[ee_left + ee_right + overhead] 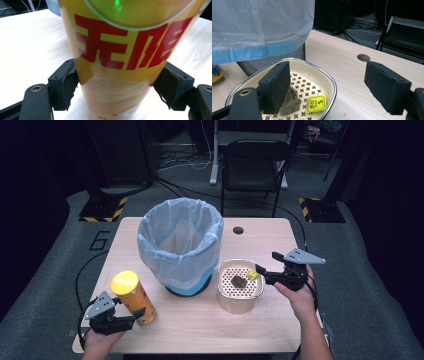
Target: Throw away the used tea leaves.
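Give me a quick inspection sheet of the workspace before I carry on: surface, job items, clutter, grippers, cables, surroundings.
Surface: light wooden table, with a round hole near the far edge.
Job's things: yellow-lidded snack can upright at front left; cream strainer bowl holding a used tea bag and its yellow tag.
Clutter: nothing seen.
Bin: mesh bin with blue liner at table centre.
Grippers: left gripper shut on the can's lower body; right gripper open, over the bowl's rim.
Cables: black cable hangs off the left edge.
Surroundings: black folding chair behind the table; grey floor.
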A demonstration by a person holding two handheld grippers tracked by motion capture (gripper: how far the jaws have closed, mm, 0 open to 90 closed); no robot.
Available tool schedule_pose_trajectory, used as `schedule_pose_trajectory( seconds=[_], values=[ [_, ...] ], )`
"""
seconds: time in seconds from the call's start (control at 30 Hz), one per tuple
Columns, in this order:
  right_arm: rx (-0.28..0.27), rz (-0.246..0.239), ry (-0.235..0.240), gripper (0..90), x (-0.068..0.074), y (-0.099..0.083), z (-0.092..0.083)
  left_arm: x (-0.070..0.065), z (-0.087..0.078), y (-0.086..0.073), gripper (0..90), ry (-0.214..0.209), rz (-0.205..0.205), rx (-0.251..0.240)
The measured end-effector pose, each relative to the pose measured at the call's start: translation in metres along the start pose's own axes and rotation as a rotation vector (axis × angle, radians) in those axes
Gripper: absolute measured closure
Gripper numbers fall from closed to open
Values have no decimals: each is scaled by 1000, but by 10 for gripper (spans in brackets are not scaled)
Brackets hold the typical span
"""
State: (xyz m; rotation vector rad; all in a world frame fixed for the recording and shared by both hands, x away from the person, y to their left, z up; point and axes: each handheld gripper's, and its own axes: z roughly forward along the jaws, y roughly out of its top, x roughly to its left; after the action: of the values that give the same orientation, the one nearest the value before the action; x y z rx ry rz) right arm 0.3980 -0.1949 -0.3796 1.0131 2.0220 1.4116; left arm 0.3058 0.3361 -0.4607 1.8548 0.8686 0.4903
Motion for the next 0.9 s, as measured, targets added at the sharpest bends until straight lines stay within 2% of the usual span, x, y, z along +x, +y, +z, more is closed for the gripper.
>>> schedule_pose_trajectory(
  seconds=[0.07,0.13,0.33,0.47,0.9],
  values=[
    [5,-11,-2,205,-1,-1,0,0,-3,4,243,-10,-2,11],
    [9,-10,-5,205,-1,-2,1,-2,-5,10,243,-6,-14,0],
    [18,-6,-10,205,-2,-5,0,-4,-15,37,243,-6,-3,-3],
    [17,-3,-14,205,-3,-6,-1,-6,-22,54,243,-10,-17,-11],
    [21,1,-19,205,-3,-9,0,-9,-45,104,244,-15,5,5]
  ],
)
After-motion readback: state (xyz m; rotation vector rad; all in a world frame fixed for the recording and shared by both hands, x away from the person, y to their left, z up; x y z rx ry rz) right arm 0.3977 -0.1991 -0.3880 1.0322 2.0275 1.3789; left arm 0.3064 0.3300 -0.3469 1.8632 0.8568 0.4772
